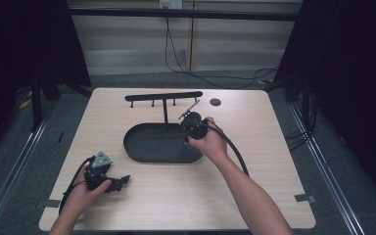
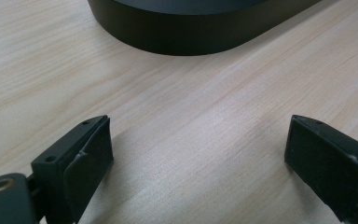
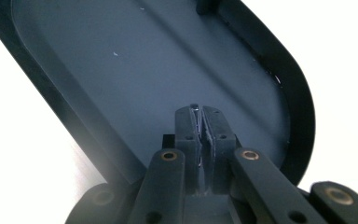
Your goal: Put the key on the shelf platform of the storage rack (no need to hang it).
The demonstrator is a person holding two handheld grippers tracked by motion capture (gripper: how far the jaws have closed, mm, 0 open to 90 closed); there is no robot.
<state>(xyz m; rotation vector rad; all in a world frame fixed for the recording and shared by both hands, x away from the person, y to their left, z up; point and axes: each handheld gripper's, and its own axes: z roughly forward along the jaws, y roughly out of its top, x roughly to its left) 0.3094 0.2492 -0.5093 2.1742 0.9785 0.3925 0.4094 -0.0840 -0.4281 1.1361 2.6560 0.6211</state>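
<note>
Down at the left of the high view, the left gripper (image 1: 121,181) rests low on the pale wooden table (image 1: 176,196), near the front edge, with a hand around it. In the left gripper view its two black jaws stand wide apart, and nothing is between them but bare wood. The rounded end of the tray sits a little way past them, not touching.

Next, in the middle of the table, lies the long black oval tray with a low rim (image 1: 142,147). Its flat floor looks bare in the right gripper view. A thin black post rises from the far side of the tray and carries a black bar with small pegs hanging under it (image 1: 164,96), like a little rack. No item hangs on the pegs.

Over at the right end of the tray, the right gripper (image 1: 192,128) points down into it, held by the other hand (image 1: 210,144). In the right gripper view (image 3: 200,122) its jaws are pressed together just above the tray floor, with a tiny silver bit at their tips; I cannot tell what it is.

Far back on the table sits a small dark round spot (image 1: 215,102), well apart from the tray.
</note>
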